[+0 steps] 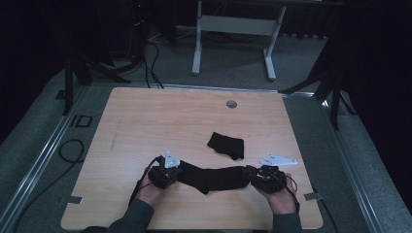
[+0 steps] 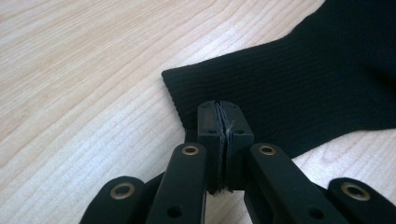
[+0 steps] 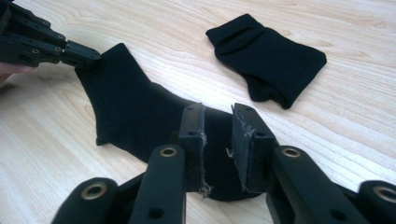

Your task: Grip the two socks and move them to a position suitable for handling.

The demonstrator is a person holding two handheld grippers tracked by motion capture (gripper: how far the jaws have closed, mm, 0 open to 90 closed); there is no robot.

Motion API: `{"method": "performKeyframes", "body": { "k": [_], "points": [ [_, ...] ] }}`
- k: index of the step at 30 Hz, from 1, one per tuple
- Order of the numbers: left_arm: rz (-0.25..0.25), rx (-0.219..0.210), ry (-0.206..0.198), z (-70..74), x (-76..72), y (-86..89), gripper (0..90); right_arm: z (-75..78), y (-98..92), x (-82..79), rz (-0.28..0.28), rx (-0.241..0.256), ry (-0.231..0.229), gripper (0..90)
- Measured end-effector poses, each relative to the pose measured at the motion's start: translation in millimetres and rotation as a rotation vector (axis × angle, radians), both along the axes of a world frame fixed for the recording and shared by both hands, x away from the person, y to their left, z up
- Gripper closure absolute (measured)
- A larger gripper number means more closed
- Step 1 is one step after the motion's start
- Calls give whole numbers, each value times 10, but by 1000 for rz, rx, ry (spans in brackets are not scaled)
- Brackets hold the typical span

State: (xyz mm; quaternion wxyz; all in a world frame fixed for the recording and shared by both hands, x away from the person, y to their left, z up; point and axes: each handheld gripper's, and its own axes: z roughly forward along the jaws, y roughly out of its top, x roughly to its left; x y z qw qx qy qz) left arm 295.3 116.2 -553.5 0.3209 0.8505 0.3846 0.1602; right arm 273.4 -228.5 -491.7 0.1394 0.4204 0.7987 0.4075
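While stretched flat along the bench's (image 1: pixel 145 111) near edge, sock (image 1: pixel 214 177) has cuff pinched in left hand-held gripper (image 2: pixel 224 128); right hand-held gripper (image 3: pixel 218 123), jaws spread, straddles toe end, likely to grip. Second sock (image 1: pixel 226 144) lies folded just beyond.

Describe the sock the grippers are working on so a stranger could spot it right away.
On the wooden table, look at the near edge between the two hands. The long sock lies stretched flat there, its cuff pinched by the left gripper. The other sock, farther back, is shorter, folded and untouched.
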Motion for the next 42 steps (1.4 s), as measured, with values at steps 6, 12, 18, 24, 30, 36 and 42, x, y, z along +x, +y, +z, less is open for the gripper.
{"method": "performKeyframes", "body": {
  "k": [6,12,18,24,30,36,42],
  "points": [
    [7,3,-13,-2,31,9,867,-61,37,61,9,6,-5,688],
    [20,18,-33,9,43,18,809,-140,25,116,0,5,5,666],
    [59,22,-50,7,66,40,780,-185,26,139,-5,9,11,656],
    [83,1,-52,28,82,84,691,-247,34,179,13,26,26,652],
    [115,-78,-52,71,95,153,653,-317,19,220,2,19,44,642],
    [115,-83,-47,71,92,155,639,-324,51,216,9,5,51,620],
    [111,-87,-46,65,105,139,636,-348,70,217,16,-4,59,612]
  ]
}}
